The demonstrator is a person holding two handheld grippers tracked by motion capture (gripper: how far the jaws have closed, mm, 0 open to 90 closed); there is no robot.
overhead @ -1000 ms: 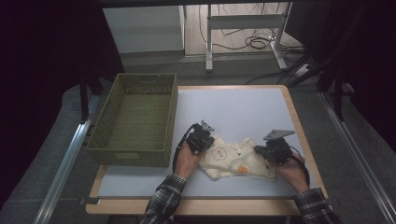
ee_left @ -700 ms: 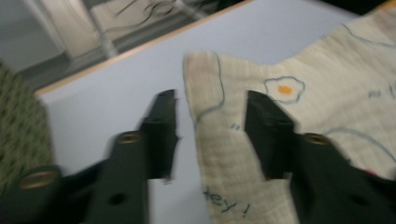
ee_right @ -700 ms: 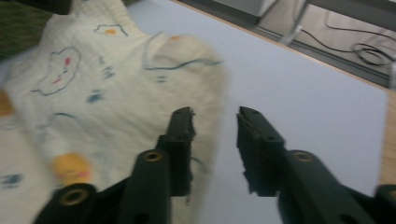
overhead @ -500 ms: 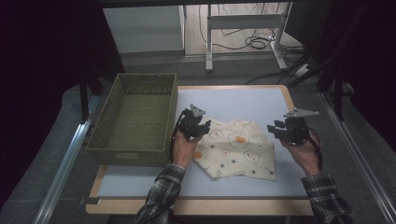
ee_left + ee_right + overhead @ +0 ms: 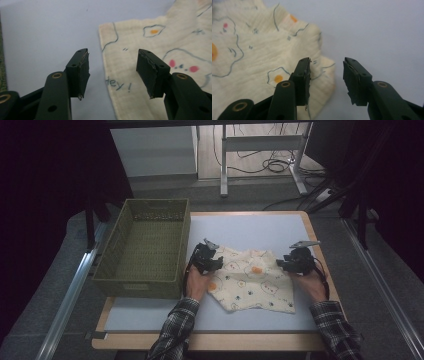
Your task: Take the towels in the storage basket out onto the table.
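A cream cloth (image 5: 250,277) printed with fried eggs and small faces lies spread flat on the pale table (image 5: 250,227). My left gripper (image 5: 209,257) is at the cloth's far left corner. In the left gripper view its jaws (image 5: 113,53) stand apart over the cloth (image 5: 160,37) edge, pressing on nothing; they have just been opening. My right gripper (image 5: 291,262) is at the cloth's right edge. Its jaws (image 5: 327,61) have also just been opening, and the rumpled cloth (image 5: 257,57) edge lies under one jaw with bare table in the gap.
A green woven basket (image 5: 142,247) stands on the table's left side, close beside the left gripper. The table's wooden rim (image 5: 320,255) runs just right of the right hand. Bare table lies beyond the cloth and in front of it.
Both hands moved away from me and apart, pulling the bunched cloth out flat. Both grippers then opened and let go of the cloth.
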